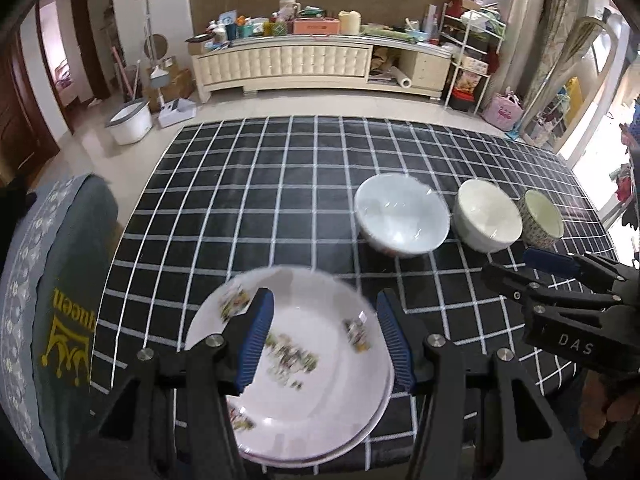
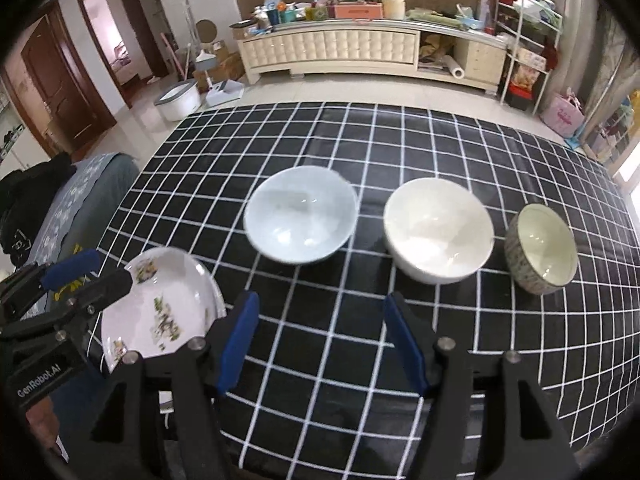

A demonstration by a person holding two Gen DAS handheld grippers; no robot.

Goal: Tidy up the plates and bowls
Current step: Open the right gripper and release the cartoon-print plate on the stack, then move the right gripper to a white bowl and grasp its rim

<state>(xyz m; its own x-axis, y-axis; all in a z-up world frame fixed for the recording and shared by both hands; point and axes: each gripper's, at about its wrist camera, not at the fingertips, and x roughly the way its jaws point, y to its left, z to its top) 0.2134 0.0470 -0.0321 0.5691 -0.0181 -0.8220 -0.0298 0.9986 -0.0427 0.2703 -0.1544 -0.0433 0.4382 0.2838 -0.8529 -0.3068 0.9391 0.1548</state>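
Observation:
Two floral white plates (image 1: 304, 380) lie stacked near the table's front left edge. My left gripper (image 1: 326, 340) hovers over them, open, with nothing between its blue pads. Farther back, a pale blue bowl (image 1: 400, 214), a white bowl (image 1: 486, 216) and a small patterned bowl (image 1: 540, 220) stand in a row. In the right wrist view my right gripper (image 2: 322, 344) is open over bare tablecloth, in front of the pale blue bowl (image 2: 300, 220) and the white bowl (image 2: 438, 230). The patterned bowl (image 2: 540, 248) is to the right, and the plates (image 2: 160, 308) and left gripper (image 2: 92, 276) to the left.
A black tablecloth with white checks (image 1: 280, 200) covers the table. A chair with a grey cushion cover (image 1: 60, 300) stands against the table's left side. Beyond the far edge lies open floor with a white bucket (image 1: 130, 122) and a long cream cabinet (image 1: 320, 64).

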